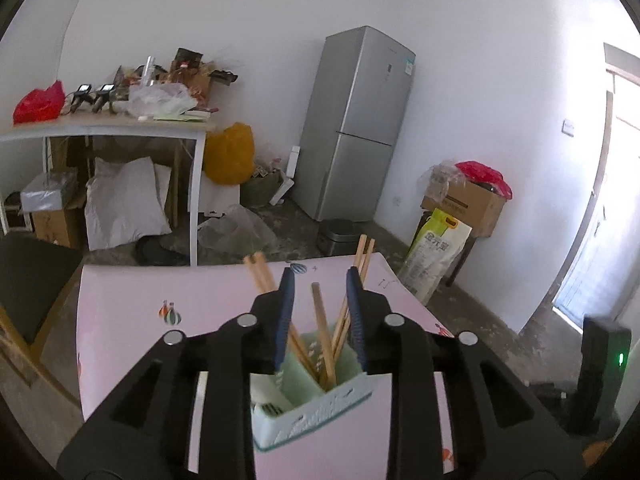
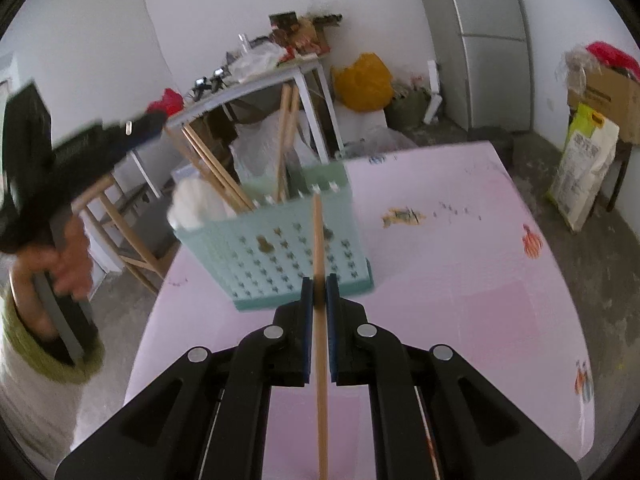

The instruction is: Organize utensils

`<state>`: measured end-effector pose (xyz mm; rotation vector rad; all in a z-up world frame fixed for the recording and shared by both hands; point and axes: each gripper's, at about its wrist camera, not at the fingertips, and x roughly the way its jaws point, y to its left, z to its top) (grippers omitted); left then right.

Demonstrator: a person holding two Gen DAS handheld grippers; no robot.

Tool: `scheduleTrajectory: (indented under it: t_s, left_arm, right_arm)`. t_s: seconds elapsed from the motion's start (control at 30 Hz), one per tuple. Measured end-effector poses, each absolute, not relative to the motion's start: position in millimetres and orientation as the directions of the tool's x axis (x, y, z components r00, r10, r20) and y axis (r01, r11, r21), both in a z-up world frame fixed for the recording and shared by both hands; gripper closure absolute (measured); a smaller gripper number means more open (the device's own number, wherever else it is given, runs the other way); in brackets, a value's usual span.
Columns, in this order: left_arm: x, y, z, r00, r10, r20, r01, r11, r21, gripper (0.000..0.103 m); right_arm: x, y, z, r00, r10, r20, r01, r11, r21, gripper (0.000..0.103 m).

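Right gripper (image 2: 319,284): nearest the right wrist camera; jaws pinched almost shut on a single chopstick (image 2: 319,248), which runs up between the pads and points at the holder.
Left gripper (image 1: 320,300): jaws partly open, gripping nothing; one loose chopstick (image 1: 323,324) stands in the gap without touching either pad, its lower end already down in the holder.
Left hand (image 2: 66,256): far left of the right wrist view, blurred, wrapped round the gripper handle, green cuff below it.
Holder (image 2: 280,252): pale green perforated caddy on the pink tablecloth (image 2: 460,240), near the table's left edge.
Holder, left compartment: something white, probably spoons, though too blurred to be sure.
Holder, right compartment: several wooden chopsticks (image 2: 286,136) leaning apart in different directions.
Step in hand: judged to be dropping the right gripper's chopstick into the chopstick compartment.
Doing it well: lift the tip above the rim, tilt the stick closer to upright, aim for a gap between the leaning sticks, and release only once the tip is inside.
Risk: the holder looks light, so a sideways nudge could tip it.
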<state>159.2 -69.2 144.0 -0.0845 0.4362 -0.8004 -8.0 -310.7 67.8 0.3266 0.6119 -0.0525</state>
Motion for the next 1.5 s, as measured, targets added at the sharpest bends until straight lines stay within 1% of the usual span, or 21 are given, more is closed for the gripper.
scheduleTrajectory:
  t_s: [0.1, 0.17, 0.27, 0.37, 0.4, 0.47, 0.6, 0.7, 0.8, 0.97, 1.07, 1.17, 1.23, 1.27, 1.33, 1.37, 1.4, 1.43, 1.5]
  left_arm:
    - [147, -50, 143, 0.624, -0.706, -0.335, 0.667, 0.704, -0.243, 0.070]
    - [137, -38, 142, 0.632, -0.700, -0.332, 0.662, 0.711, -0.238, 0.064]
    - [121, -18, 139, 0.646, -0.688, -0.330, 0.654, 0.722, -0.225, 0.058]
    - [107, 5, 131, 0.662, -0.668, -0.340, 0.635, 0.740, -0.220, 0.051]
    - [104, 9, 129, 0.664, -0.664, -0.343, 0.630, 0.744, -0.220, 0.051]
    - [99, 22, 121, 0.673, -0.647, -0.359, 0.613, 0.759, -0.220, 0.047]
    - [90, 35, 99, 0.665, -0.617, -0.420, 0.588, 0.780, -0.215, 0.042]
    - [84, 38, 84, 0.651, -0.607, -0.456, 0.574, 0.787, -0.228, 0.040]
    - [81, 39, 75, 0.646, -0.603, -0.469, 0.565, 0.790, -0.237, 0.037]
    - [78, 31, 65, 0.651, -0.580, -0.490, 0.564, 0.801, -0.201, 0.035]
    - [77, 26, 59, 0.652, -0.571, -0.498, 0.568, 0.803, -0.178, 0.034]
    - [81, 19, 55, 0.647, -0.567, -0.510, 0.570, 0.804, -0.171, 0.033]
    - [83, 13, 53, 0.643, -0.562, -0.520, 0.569, 0.805, -0.166, 0.032]
    - [84, 9, 52, 0.640, -0.561, -0.525, 0.571, 0.804, -0.165, 0.032]
    - [88, 3, 50, 0.637, -0.560, -0.530, 0.573, 0.803, -0.161, 0.032]
    - [90, -2, 49, 0.635, -0.558, -0.534, 0.575, 0.804, -0.155, 0.032]
    - [92, -7, 48, 0.634, -0.555, -0.538, 0.576, 0.804, -0.151, 0.032]
    - [94, -10, 47, 0.634, -0.554, -0.540, 0.576, 0.804, -0.149, 0.032]
    - [99, -18, 44, 0.629, -0.556, -0.544, 0.578, 0.802, -0.151, 0.032]
  right_arm:
    - [0, -308, 89, 0.846, 0.059, -0.530, 0.106, 0.955, 0.276, 0.096]
    - [6, -305, 106, 0.865, 0.066, -0.497, 0.079, 0.961, 0.265, 0.096]
    - [15, -300, 137, 0.900, 0.071, -0.430, 0.032, 0.973, 0.229, 0.096]
    - [18, -295, 162, 0.921, 0.088, -0.379, -0.008, 0.978, 0.208, 0.096]
    - [21, -293, 174, 0.930, 0.092, -0.357, -0.023, 0.981, 0.191, 0.096]
    - [23, -289, 188, 0.939, 0.095, -0.331, -0.038, 0.984, 0.174, 0.096]
    - [31, -282, 218, 0.959, 0.092, -0.268, -0.057, 0.989, 0.138, 0.096]
    - [38, -278, 230, 0.967, 0.089, -0.240, -0.060, 0.990, 0.127, 0.096]
    - [54, -277, 228, 0.967, 0.073, -0.243, -0.045, 0.992, 0.118, 0.096]
    - [80, -279, 192, 0.956, 0.053, -0.288, -0.019, 0.993, 0.120, 0.096]
    - [90, -282, 165, 0.937, 0.038, -0.346, 0.007, 0.992, 0.128, 0.096]
    - [95, -288, 142, 0.912, 0.061, -0.405, 0.002, 0.988, 0.154, 0.096]
    - [92, -290, 135, 0.902, 0.064, -0.426, 0.003, 0.988, 0.155, 0.095]
    - [88, -293, 132, 0.899, 0.067, -0.432, 0.004, 0.987, 0.160, 0.094]
    - [81, -302, 130, 0.904, 0.064, -0.423, 0.013, 0.984, 0.178, 0.081]
    - [73, -310, 131, 0.911, 0.067, -0.406, 0.018, 0.979, 0.202, 0.070]
    - [69, -318, 131, 0.916, 0.069, -0.395, 0.022, 0.975, 0.222, 0.066]
    - [64, -327, 130, 0.921, 0.070, -0.383, 0.029, 0.968, 0.248, 0.065]
    - [58, -348, 123, 0.924, 0.069, -0.375, 0.053, 0.950, 0.308, 0.059]
